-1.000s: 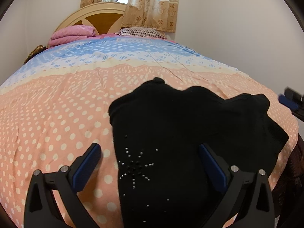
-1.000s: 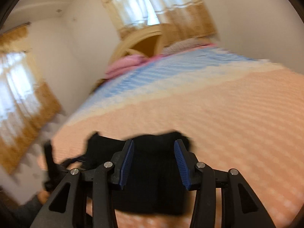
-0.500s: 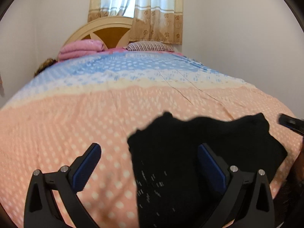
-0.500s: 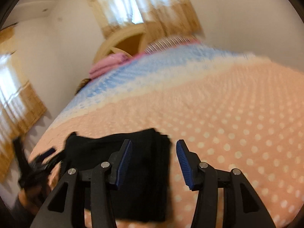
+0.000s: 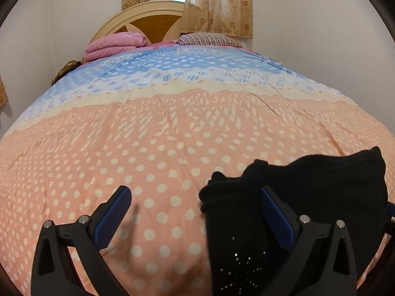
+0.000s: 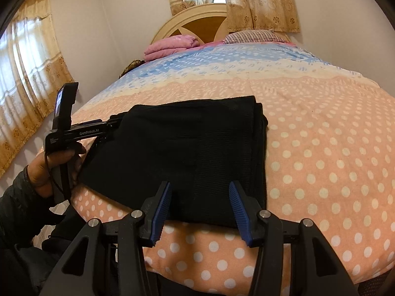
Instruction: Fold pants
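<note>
Black pants [image 6: 177,153] lie folded near bed [image 6: 321,148] foot edge. My left gripper [image 5: 195,219] and right gripper [image 6: 200,207] both gape, empty. Soft, limp, light knit; I'd pinch stacked edges.

The left tool [image 5: 195,218] hovered low over the bed [image 5: 172,133], its blue-padded fingers [image 5: 112,218] spread wide with nothing between them. The black pants [image 5: 321,192] lay bunched on the peach polka-dot bedspread at lower right, small sparkling studs showing near the bottom edge; the right-hand finger overlapped the cloth. Farther back, a folded pink blanket [image 5: 113,45] and a striped pillow [image 5: 207,39] rested against the rounded headboard [image 5: 148,22] below floral curtains [image 5: 217,5].
</note>
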`<state>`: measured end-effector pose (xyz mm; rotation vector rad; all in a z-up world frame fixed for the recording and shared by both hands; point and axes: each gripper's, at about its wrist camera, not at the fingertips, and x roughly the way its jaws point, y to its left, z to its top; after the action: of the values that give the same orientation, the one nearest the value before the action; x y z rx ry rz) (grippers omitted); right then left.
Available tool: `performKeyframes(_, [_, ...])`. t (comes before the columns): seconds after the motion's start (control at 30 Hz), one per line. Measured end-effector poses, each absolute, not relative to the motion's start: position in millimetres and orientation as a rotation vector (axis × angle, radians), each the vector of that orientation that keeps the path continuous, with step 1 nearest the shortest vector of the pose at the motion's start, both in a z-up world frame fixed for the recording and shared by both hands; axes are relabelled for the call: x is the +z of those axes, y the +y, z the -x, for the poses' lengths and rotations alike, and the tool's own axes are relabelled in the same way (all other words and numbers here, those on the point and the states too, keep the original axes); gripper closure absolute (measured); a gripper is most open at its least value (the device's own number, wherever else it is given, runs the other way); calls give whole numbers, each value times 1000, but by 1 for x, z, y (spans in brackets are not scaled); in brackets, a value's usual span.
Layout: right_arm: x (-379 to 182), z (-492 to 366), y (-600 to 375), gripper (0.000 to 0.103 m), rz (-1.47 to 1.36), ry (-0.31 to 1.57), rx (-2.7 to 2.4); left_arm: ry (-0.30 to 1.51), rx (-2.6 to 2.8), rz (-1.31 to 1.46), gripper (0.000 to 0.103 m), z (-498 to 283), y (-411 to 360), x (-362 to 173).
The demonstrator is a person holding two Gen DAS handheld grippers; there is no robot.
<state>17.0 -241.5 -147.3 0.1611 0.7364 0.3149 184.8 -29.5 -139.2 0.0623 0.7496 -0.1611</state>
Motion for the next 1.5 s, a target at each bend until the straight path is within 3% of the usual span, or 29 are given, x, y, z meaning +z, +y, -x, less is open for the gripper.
performKeyframes(0.37, [-117,-15,-250,52,-164,660,266,717,-206,-36,0,-158,-18,-122])
performKeyframes(0.7, [-155,-60,-282,51,-323,789,187,739,-235,-19,0,-154,-22,-130])
performKeyframes(1.4, [-166,-77,-303,51,-562,798,319,789,-452,129,0,-150,-26,-155])
performKeyframes(1.47, [-170,-86,-302,58,-589,815,328,790,-482,129,2,-153,-29,-155])
performKeyframes(1.5, [-171,-88,-302,65,-604,817,338,793,-499,136,12,-154,-29,-154])
